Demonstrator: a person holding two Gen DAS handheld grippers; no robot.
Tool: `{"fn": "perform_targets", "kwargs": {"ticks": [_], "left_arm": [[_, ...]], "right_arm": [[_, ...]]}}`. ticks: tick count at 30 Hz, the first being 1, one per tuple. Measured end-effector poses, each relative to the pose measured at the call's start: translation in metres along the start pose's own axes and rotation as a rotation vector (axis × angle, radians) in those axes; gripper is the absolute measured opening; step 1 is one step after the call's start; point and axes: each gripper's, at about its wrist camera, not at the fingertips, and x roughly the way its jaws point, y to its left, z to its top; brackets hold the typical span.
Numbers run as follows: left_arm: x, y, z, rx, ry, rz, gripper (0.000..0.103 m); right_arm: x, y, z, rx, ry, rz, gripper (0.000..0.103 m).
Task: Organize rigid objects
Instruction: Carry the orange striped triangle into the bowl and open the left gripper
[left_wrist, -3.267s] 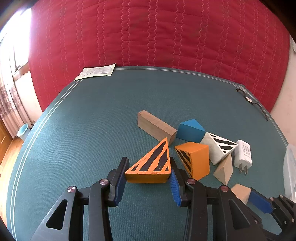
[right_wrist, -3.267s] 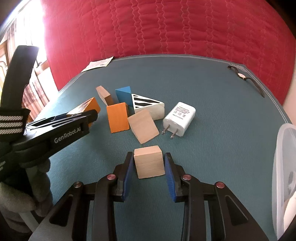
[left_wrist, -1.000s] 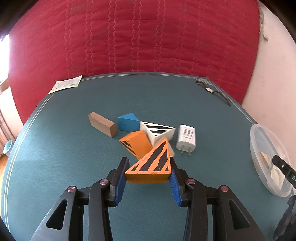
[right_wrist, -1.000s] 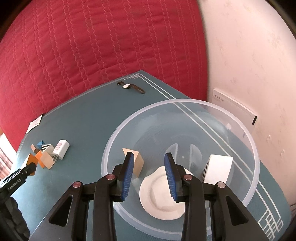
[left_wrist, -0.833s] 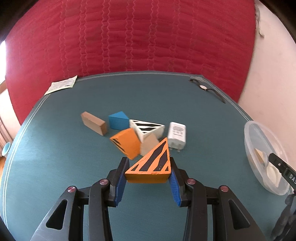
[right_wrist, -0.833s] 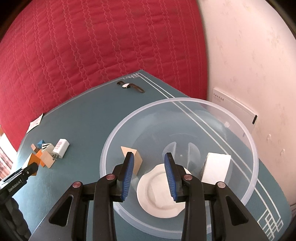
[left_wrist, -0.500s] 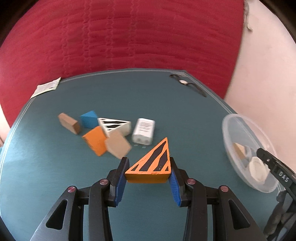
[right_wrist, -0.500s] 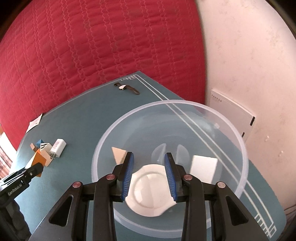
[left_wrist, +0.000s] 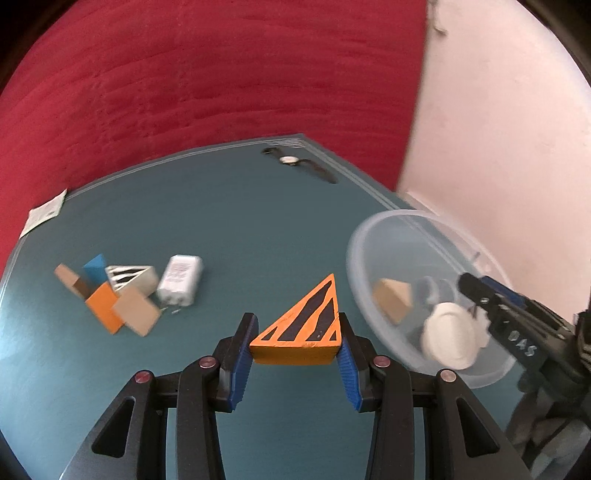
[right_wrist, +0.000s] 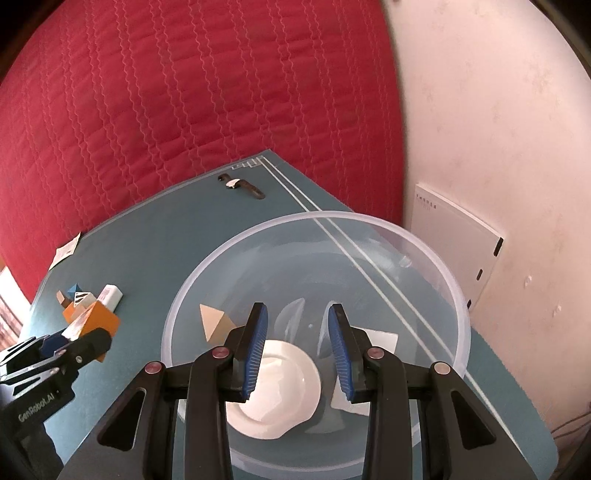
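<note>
My left gripper (left_wrist: 295, 354) is shut on an orange wedge with black stripes (left_wrist: 301, 328), held above the teal table just left of the clear plastic bowl (left_wrist: 354, 258). In the right wrist view my right gripper (right_wrist: 297, 350) is open and empty over the bowl (right_wrist: 454, 291). The bowl holds a plain wooden block (right_wrist: 214, 321), a white disc (right_wrist: 280, 387) and a white square piece (right_wrist: 380, 339). The left gripper also shows at the left of that view (right_wrist: 74, 341).
On the table's left lie loose blocks: an orange one (left_wrist: 105, 308), a plain wooden one (left_wrist: 136, 314), a white striped wedge (left_wrist: 129, 278), a blue one (left_wrist: 94, 266), a brown bar (left_wrist: 68, 278), and a white charger (left_wrist: 181, 275). A wristwatch (left_wrist: 295, 162) and a paper slip (left_wrist: 44, 214) lie far back. A pink wall is at right.
My left gripper has carried the striped wedge to the right, closer to the bowl. My right gripper let its wooden block go into the bowl earlier and has drawn back slightly, still open.
</note>
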Motion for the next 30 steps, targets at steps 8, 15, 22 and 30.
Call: {"fn": "perform_targets", "kwargs": {"ticks": [8, 15, 22, 30], "left_arm": [[0.005, -0.032, 0.011, 0.043, 0.005, -0.068, 0.044], [0.015, -0.053, 0.019, 0.05, 0.01, -0.127, 0.044], [0.017, -0.048, 0.021, -0.02, -0.029, -0.125, 0.095], [0.025, -0.043, 0.015, -0.022, -0.007, -0.064, 0.095]], "right_arm": [[-0.002, -0.01, 0.008, -0.042, -0.023, -0.016, 0.036], [0.002, -0.022, 0.008, -0.008, -0.03, -0.018, 0.036], [0.002, -0.03, 0.004, 0.018, -0.031, -0.013, 0.036], [0.004, -0.035, 0.003, 0.032, -0.03, -0.015, 0.036]]}}
